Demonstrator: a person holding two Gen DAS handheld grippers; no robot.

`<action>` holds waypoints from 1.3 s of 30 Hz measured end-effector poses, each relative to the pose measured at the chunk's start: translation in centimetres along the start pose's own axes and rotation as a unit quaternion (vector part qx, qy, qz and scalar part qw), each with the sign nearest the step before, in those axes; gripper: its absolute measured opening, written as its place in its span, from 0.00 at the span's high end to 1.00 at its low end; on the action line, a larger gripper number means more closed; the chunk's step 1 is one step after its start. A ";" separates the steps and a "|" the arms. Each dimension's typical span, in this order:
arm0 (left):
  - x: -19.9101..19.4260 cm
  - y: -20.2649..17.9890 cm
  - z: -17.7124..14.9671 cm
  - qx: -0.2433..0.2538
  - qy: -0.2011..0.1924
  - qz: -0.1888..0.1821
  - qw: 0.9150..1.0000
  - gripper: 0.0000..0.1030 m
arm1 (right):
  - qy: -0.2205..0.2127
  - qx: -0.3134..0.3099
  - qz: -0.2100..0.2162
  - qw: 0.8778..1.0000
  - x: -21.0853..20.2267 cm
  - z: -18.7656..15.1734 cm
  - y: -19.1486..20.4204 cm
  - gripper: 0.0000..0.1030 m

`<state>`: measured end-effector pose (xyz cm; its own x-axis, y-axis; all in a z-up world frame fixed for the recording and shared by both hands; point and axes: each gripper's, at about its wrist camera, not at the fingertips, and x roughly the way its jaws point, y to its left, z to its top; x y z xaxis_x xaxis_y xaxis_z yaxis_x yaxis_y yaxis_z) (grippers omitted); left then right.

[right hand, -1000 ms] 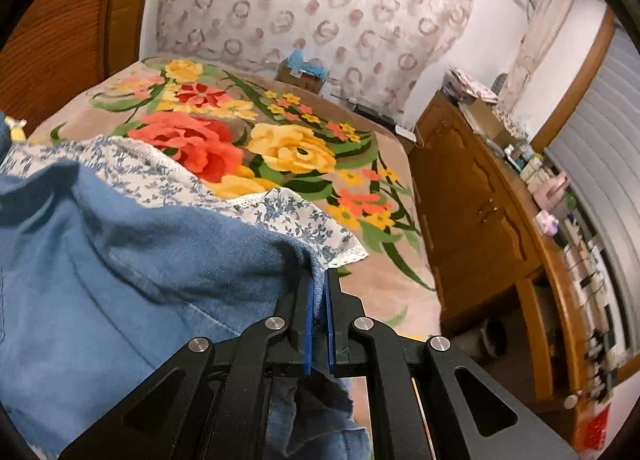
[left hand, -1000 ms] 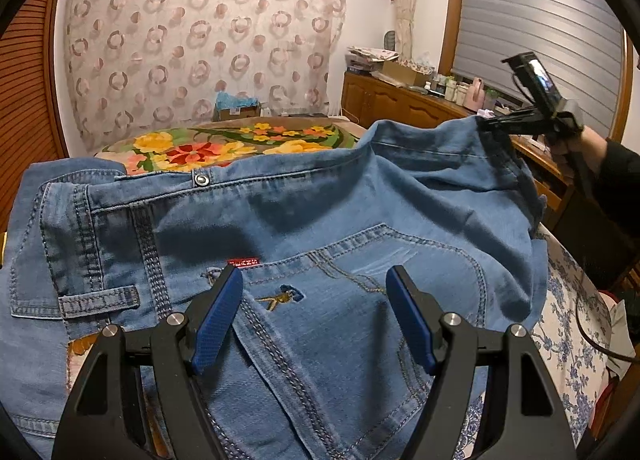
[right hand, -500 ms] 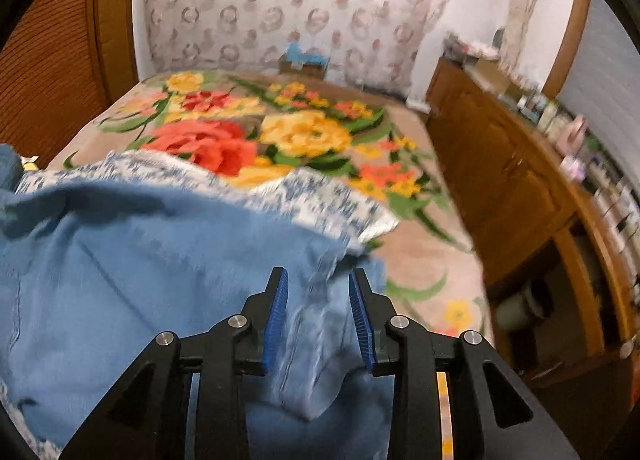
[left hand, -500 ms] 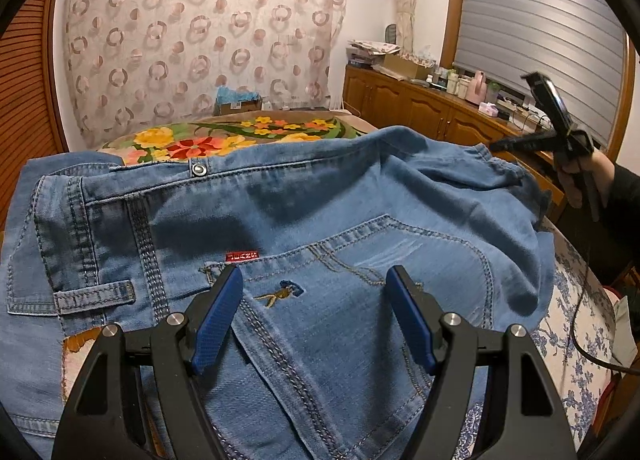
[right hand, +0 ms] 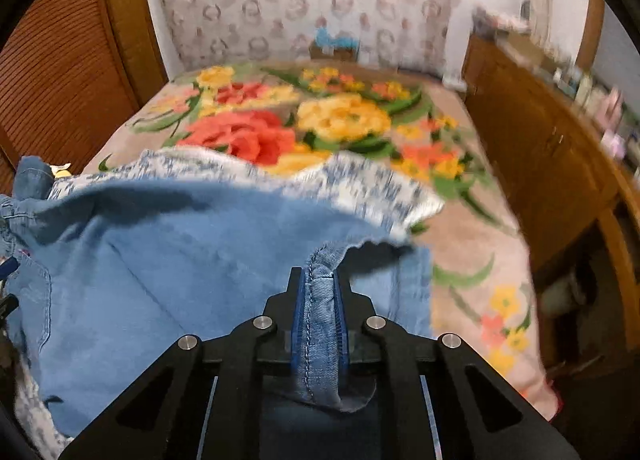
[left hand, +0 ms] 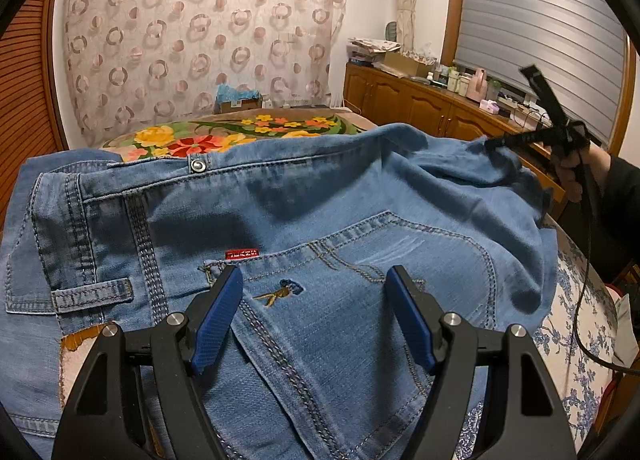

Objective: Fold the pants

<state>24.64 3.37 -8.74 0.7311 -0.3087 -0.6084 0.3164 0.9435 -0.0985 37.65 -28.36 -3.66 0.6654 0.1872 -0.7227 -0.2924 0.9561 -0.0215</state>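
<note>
a: lying spread over the bed [left hand: 280,125], the jeans [left hand: 320,219] fill most of the left wrist view, waistband away from the left gripper [left hand: 316,316], with the metal button [left hand: 198,166] up at the far edge.

b: and right in front of that gripper?

a: the back pocket [left hand: 400,260] with a small embroidered figure, a red tag [left hand: 242,254] just beyond the left finger, and a belt loop [left hand: 94,294] off to its left. the blue pads [left hand: 218,316] stand wide apart over the denim with nothing pinched between them.

b: what about the right gripper [right hand: 320,312]?

a: its jaws are closing on a bunched seam of the jeans [right hand: 320,312]; the fabric sits squeezed between the two pads and hangs out behind them. from the left view that gripper [left hand: 494,143] is far off to the right, lifting a corner of the denim, held by a hand [left hand: 572,167] in a dark sleeve.

b: what lies past the jeans?

a: ahead of the right gripper there is a blue-and-white floral cloth [right hand: 360,183] under the denim edge, then the big flower-print bedspread [right hand: 320,119]. to its right runs a wooden cabinet [right hand: 540,147] with small bottles on top, blurred. straight ahead hangs a curtain [left hand: 200,31] with ring patterns, and a cardboard box [left hand: 240,101] sits below it. to the left there is a slatted wooden door [right hand: 60,59].
</note>
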 end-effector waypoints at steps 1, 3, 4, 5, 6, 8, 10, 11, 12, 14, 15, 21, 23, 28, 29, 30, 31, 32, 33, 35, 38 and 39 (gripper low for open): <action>0.0 0.0 0.0 0.000 0.000 0.000 1.000 0.27 | -0.011 -0.003 -0.005 1.000 -0.3 -0.1 0.1 0.87; 0.0 0.1 0.1 -0.001 0.000 0.000 1.000 0.27 | -0.033 -0.005 -0.023 0.999 -1.0 0.3 0.1 0.87; 0.0 0.1 0.1 -0.001 -0.001 0.001 1.000 0.27 | -0.043 -0.006 -0.031 0.999 -1.3 0.5 0.1 0.87; 0.0 0.1 0.0 -0.001 -0.001 0.001 1.000 0.27 | -0.052 -0.007 -0.040 0.998 -1.5 0.9 -0.1 0.87; 0.0 0.2 0.0 -0.002 -0.001 0.002 1.000 0.27 | -0.060 -0.008 -0.052 0.997 -1.7 1.3 -0.4 0.87; 0.0 0.3 0.0 -0.004 -0.001 0.003 1.000 0.27 | -0.068 -0.008 -0.070 0.995 -1.7 1.8 -0.7 0.87; 0.0 0.4 -0.1 -0.003 -0.002 0.004 1.000 0.27 | -0.076 -0.004 -0.082 0.994 -1.7 2.3 -1.0 0.88; 0.0 0.5 0.0 -0.003 -0.003 0.004 1.000 0.27 | -0.080 -0.003 -0.089 0.993 -1.5 2.4 -1.1 0.88; 0.0 0.5 0.0 -0.003 -0.003 0.004 1.000 0.27 | -0.084 -0.004 -0.100 0.991 -1.4 2.3 -0.8 0.88; 0.0 0.6 -0.2 -0.003 -0.002 0.005 1.000 0.27 | -0.087 -0.008 -0.113 0.990 -0.8 2.3 -0.3 0.88; 0.0 0.7 -0.3 -0.004 -0.002 0.006 1.000 0.27 | -0.085 -0.009 -0.118 0.989 -0.3 2.0 0.4 0.88; 0.0 0.8 -0.2 -0.004 0.000 0.007 1.000 0.27 | -0.053 0.004 -0.125 0.991 1.7 1.7 2.2 0.84; -0.1 0.9 -0.2 -0.004 -0.001 0.008 1.000 0.27 | -0.049 0.011 -0.117 0.992 1.1 1.9 2.3 0.76; 0.1 1.0 0.3 -0.007 0.005 0.018 1.000 0.27 | -0.052 0.024 -0.086 0.995 -1.8 2.2 1.2 0.67; 0.1 1.2 0.3 -0.008 0.007 0.023 1.000 0.27 | -0.054 0.022 -0.076 0.995 -2.7 1.8 1.1 0.64; 0.0 1.3 0.4 -0.010 0.010 0.028 1.000 0.27 | -0.057 0.021 -0.068 0.996 -3.4 1.4 0.6 0.62; -0.1 1.3 0.5 -0.011 0.011 0.030 0.999 0.27 | -0.060 0.021 -0.060 0.996 -4.5 0.5 0.4 0.58; -0.3 1.4 0.5 -0.013 0.012 0.032 0.999 0.27 | -0.062 0.021 -0.051 0.997 -5.3 -0.3 0.4 0.52; -0.4 1.5 0.5 -0.015 0.013 0.035 0.999 0.27 | -0.061 0.020 -0.042 0.997 -5.9 -1.1 0.4 0.51; -0.8 1.3 0.5 -0.015 0.018 0.039 0.999 0.25 | -0.058 0.019 -0.035 0.998 -6.8 -2.6 0.1 0.46; -1.7 1.5 -0.1 -0.021 0.019 0.053 0.998 0.21 | -0.052 0.017 -0.033 0.998 -7.9 -4.8 -0.8 0.45; -2.1 1.5 -0.4 -0.024 0.019 0.055 0.998 0.21 | -0.050 0.020 -0.035 0.998 -8.4 -5.6 -1.1 0.45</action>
<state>23.32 5.45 -7.87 0.7357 -0.1989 -0.6474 0.2057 0.9764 -0.0662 28.57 -32.22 -1.41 0.7491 0.1387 -0.6478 -0.2163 0.9754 -0.0414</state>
